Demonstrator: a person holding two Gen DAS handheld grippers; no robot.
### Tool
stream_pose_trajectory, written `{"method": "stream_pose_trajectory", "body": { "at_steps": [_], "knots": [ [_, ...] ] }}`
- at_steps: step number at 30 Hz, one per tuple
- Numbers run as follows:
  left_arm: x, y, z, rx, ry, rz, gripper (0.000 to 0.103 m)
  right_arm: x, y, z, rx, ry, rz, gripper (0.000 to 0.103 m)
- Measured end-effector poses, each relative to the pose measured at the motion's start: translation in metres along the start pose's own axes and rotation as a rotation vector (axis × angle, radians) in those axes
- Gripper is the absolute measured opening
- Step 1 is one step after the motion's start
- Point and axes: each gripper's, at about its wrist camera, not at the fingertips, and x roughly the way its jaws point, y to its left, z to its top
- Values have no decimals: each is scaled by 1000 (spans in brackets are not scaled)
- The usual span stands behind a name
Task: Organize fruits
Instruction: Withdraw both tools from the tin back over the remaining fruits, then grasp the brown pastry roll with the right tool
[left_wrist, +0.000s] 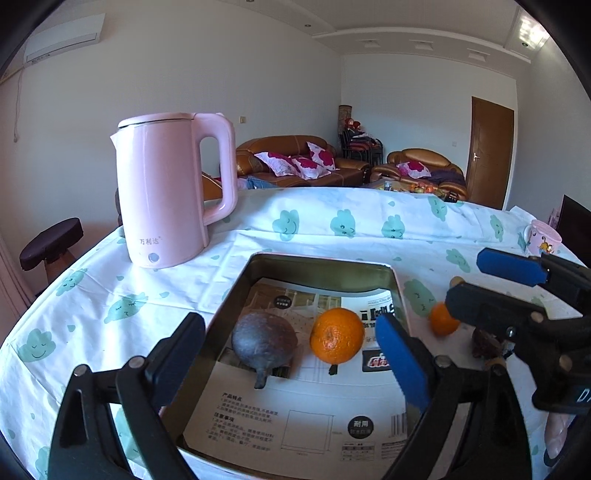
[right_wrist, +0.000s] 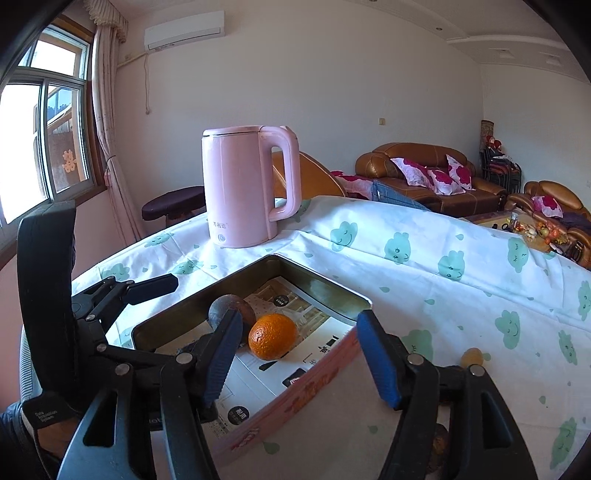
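A metal tin box (left_wrist: 321, 263) lined with printed paper sits on the table; it also shows in the right wrist view (right_wrist: 325, 286). Inside lie an orange (left_wrist: 337, 335) (right_wrist: 272, 336) and a dark grey-brown fruit (left_wrist: 264, 338) (right_wrist: 231, 309). A second small orange (left_wrist: 443, 318) and a dark fruit (left_wrist: 484, 345) lie on the cloth right of the box. A small pale yellow fruit (right_wrist: 471, 357) lies there too. My left gripper (left_wrist: 291, 354) is open and empty over the box. My right gripper (right_wrist: 299, 358) is open and empty at the box's right wall; it also shows in the left wrist view (left_wrist: 480, 284).
A pink electric kettle (left_wrist: 170, 188) (right_wrist: 247, 188) stands behind the box at the left. A pink mug (left_wrist: 541, 238) stands at the far right table edge. The tablecloth (right_wrist: 443, 266) is white with green clouds. Stools and sofas stand beyond the table.
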Motion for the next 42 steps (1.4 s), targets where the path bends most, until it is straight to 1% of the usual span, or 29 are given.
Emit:
{"method": "stream_pose_trajectory", "body": {
  "at_steps": [3,5,9,14,16,19,23,25,26,28,30,33,39,40,42],
  "knots": [
    [-10,-17,1,15,-20,-35,96,-26,-20,-9,-6,-15,-79,70],
    [-16,-30,1,30,-27,-59,96,-43,-35,-17,-1,-18,-139,71],
    [-19,-57,-3,58,-18,-115,96,-68,-69,-34,35,-15,-274,71],
    [-15,-92,-12,103,25,-161,96,-73,-107,-54,136,35,-367,71],
    [-12,-105,-14,122,40,-172,96,-71,-117,-59,166,55,-383,71],
    [-11,-119,-16,148,44,-185,96,-64,-124,-65,195,94,-362,71],
    [-8,-125,-14,155,55,-192,96,-50,-126,-71,221,150,-308,70],
    [-5,-127,-15,159,67,-199,96,-41,-131,-73,242,196,-294,62],
    [-4,-127,-15,158,71,-200,96,-39,-134,-74,262,203,-272,57],
    [-2,-128,-15,166,82,-211,96,-36,-139,-74,294,207,-238,57],
    [-1,-130,-16,174,92,-213,96,-36,-139,-74,300,207,-228,57],
    [0,-130,-17,174,101,-218,96,-39,-134,-76,292,202,-202,50],
    [8,-130,-16,167,133,-219,95,-39,-142,-79,341,199,-121,50],
    [10,-132,-16,168,142,-223,95,-38,-143,-79,352,200,-114,50],
    [17,-134,-15,169,164,-237,91,-36,-147,-79,364,211,-154,50]
  ]
}}
